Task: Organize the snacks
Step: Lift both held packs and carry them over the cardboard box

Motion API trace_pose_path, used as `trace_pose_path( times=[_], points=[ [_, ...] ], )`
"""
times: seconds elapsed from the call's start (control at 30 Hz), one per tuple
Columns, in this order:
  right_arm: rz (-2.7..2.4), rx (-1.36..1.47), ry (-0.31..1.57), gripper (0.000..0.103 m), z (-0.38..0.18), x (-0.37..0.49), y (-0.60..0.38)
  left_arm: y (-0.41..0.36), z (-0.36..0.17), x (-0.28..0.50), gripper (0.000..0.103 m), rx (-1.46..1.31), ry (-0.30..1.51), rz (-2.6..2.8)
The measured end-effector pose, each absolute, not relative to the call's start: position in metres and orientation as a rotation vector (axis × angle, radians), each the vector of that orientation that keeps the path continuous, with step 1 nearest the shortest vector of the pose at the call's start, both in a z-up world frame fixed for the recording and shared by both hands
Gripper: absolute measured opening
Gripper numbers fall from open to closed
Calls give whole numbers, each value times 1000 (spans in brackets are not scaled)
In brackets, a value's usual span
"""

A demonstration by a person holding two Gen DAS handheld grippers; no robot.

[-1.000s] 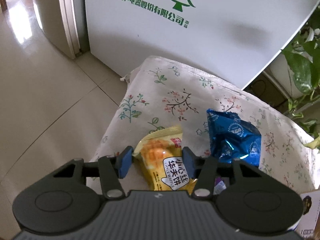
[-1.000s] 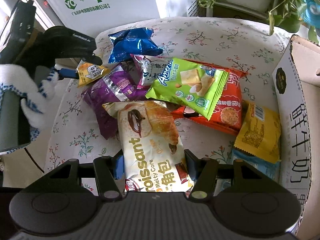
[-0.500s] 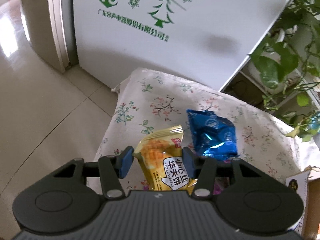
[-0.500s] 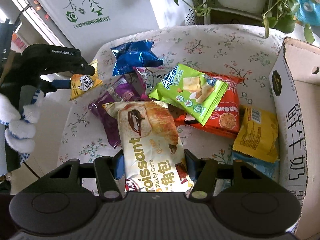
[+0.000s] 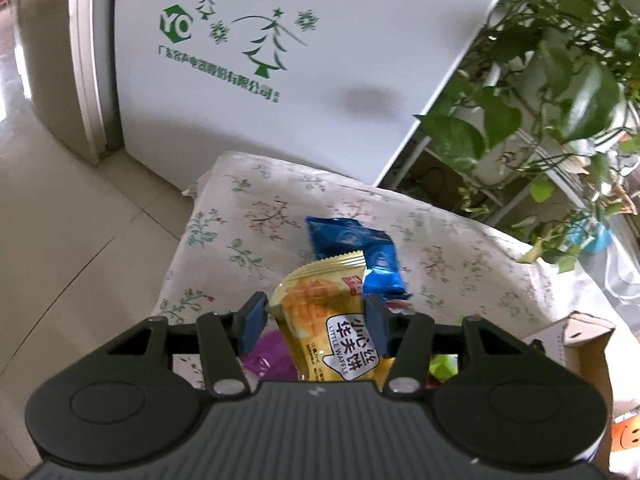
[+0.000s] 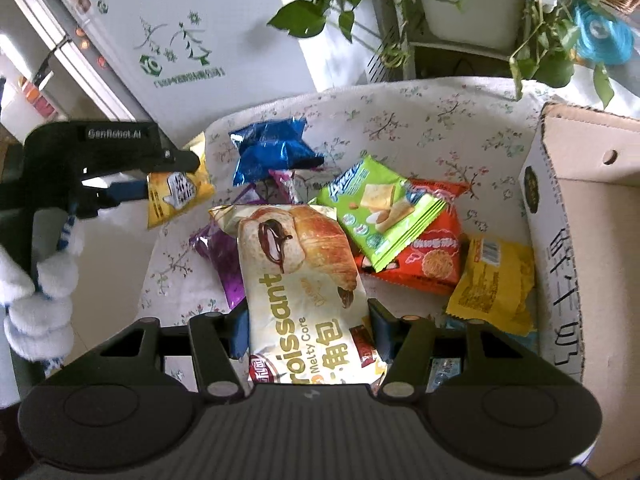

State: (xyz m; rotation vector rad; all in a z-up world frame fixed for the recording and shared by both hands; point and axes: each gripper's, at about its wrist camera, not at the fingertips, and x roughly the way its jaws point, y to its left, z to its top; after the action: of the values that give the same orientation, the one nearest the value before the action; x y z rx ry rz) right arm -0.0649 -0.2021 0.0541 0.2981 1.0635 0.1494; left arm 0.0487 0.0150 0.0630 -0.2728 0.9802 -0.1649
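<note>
- The right gripper (image 6: 308,332) clamps a croissant packet (image 6: 298,280) between its blue pads, at the near edge of the table (image 6: 420,120).
- The left gripper (image 5: 316,322) pinches a yellow waffle packet (image 5: 324,320), lifted above the table's left edge.
- A floral cloth covers the table; a blue foil bag (image 5: 354,246) lies near the far left corner.
- Only the right wrist view shows the middle heap: a green cracker packet (image 6: 380,210) on a red packet (image 6: 432,252), a purple packet (image 6: 224,254), a yellow packet (image 6: 494,280) beside a cardboard box (image 6: 580,240) along the right edge.
- Beyond stand a white refrigerator (image 5: 260,80), pale floor tiles (image 5: 60,220) and leafy plants (image 5: 560,92).
</note>
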Motion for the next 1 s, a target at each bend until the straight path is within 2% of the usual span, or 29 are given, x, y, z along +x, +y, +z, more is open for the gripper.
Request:
trace_pose_path(
  times=[1.0],
  points=[
    [-85,418,900,64,96,-99,-283,-96,95,-6,52,-156,894,-458]
  ],
)
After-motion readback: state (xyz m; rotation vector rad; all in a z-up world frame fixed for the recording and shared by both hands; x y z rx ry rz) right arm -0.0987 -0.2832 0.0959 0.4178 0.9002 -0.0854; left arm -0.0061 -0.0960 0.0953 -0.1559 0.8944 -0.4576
